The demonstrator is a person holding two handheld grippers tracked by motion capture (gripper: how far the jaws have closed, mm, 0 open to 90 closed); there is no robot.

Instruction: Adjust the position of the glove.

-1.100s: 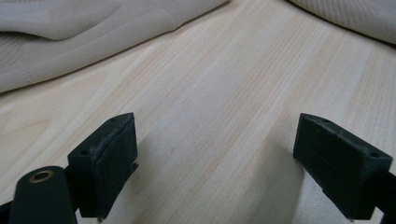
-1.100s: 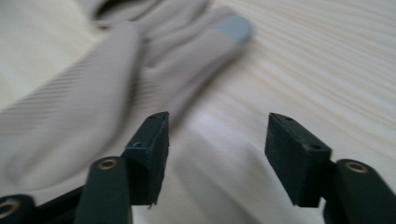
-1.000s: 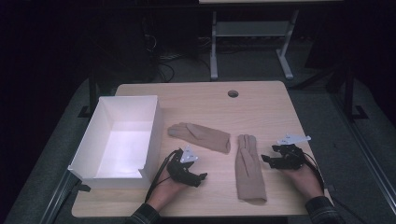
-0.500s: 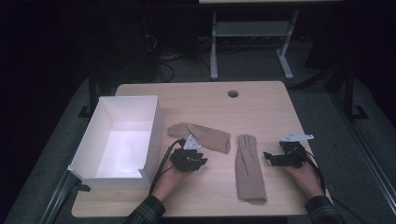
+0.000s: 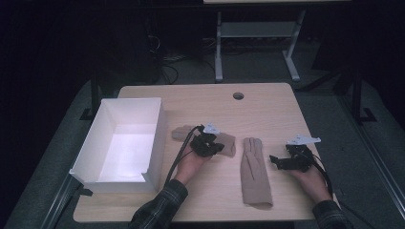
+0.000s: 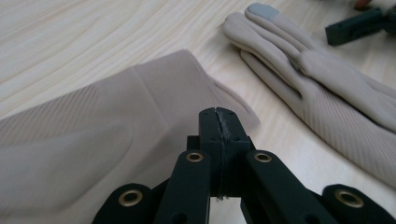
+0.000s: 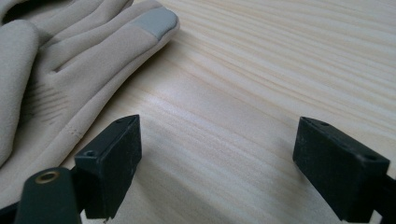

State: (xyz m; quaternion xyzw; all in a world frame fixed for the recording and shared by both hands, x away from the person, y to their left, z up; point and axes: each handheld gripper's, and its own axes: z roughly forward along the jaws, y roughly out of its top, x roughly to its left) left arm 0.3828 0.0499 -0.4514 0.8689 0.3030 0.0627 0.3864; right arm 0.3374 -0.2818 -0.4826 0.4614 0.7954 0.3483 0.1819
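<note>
Two beige gloves lie on the wooden table. The left glove lies crosswise. My left gripper rests over its cuff end. Its jaws have just been closing and now meet tip to tip, with no fabric visible between them. The right glove points its fingers away from me and has a grey pad on one fingertip. My right gripper stands open just right of that glove, low over bare wood, holding nothing.
A white open box stands at the table's left side, next to the left glove's fingers. A round cable hole sits near the far edge. A metal frame stands on the dark floor beyond the table.
My left hand moved away from the front edge and to the right, onto the left glove, and its jaws went from open to shut. The right hand stayed where it was.
</note>
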